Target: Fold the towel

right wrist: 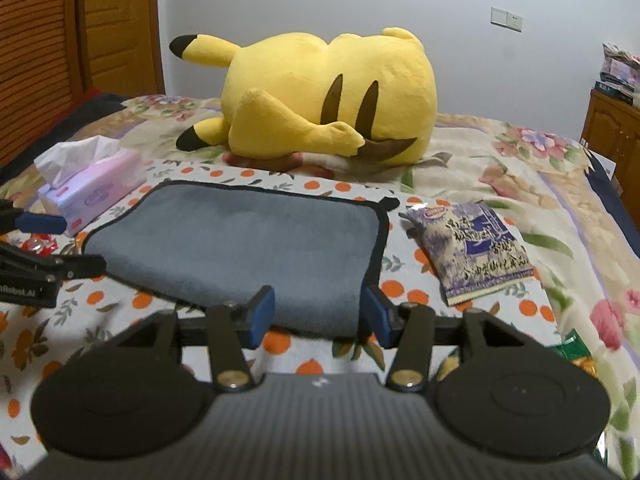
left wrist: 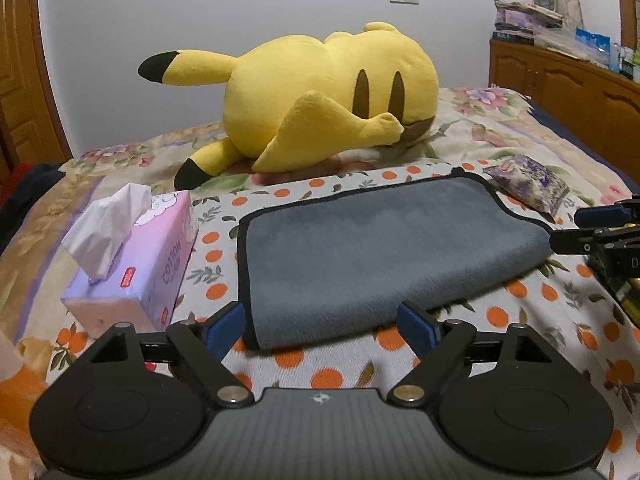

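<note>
A grey towel (left wrist: 360, 256) with black trim lies folded flat on the orange-dotted sheet; it also shows in the right wrist view (right wrist: 248, 248). My left gripper (left wrist: 322, 324) is open and empty, its blue pads either side of the towel's near left corner. My right gripper (right wrist: 318, 314) is open and empty at the towel's near right corner. The right gripper also shows at the right edge of the left wrist view (left wrist: 596, 228). The left gripper shows at the left edge of the right wrist view (right wrist: 52, 248).
A big yellow plush toy (left wrist: 320, 96) lies behind the towel. A pink tissue box (left wrist: 132, 260) stands left of it. A purple snack packet (right wrist: 468, 252) lies right of it. A wooden cabinet (left wrist: 568, 84) stands beyond the bed at the right.
</note>
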### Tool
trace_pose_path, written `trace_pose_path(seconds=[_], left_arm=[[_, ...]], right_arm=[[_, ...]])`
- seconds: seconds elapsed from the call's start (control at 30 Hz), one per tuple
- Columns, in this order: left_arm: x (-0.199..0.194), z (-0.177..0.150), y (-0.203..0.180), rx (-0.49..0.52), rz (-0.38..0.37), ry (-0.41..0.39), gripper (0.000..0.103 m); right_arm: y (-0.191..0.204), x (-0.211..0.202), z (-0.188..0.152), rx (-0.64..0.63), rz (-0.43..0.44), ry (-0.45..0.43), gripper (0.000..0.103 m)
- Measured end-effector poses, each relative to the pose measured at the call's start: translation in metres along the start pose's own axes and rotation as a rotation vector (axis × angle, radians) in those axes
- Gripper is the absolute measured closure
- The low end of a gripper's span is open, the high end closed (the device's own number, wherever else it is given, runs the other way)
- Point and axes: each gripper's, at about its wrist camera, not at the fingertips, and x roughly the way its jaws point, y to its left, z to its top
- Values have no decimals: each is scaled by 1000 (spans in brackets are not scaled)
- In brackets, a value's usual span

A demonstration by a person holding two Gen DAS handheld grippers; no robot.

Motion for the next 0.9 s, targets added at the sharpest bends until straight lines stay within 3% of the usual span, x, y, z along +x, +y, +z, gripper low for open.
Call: trace_pose_path(seconds=[0.4, 0.53, 0.63, 0.7, 0.9], left_arm=[[-42, -4, -6, 4, 8, -5, 16], [-57, -6, -10, 3, 21, -12, 7], [-68, -10, -12, -3, 13, -12, 6], [-74, -12, -14, -7, 13, -11, 5], [-93, -18, -15, -32, 9, -22, 2]], right_arm=[[6, -39, -6, -6, 1, -5, 52], [7, -53, -8, 5, -2, -9, 49], [7, -63, -9, 11, -10, -20, 37], [7, -70, -9, 15, -10, -29, 23], [11, -89, -9, 9, -27, -57, 5]])
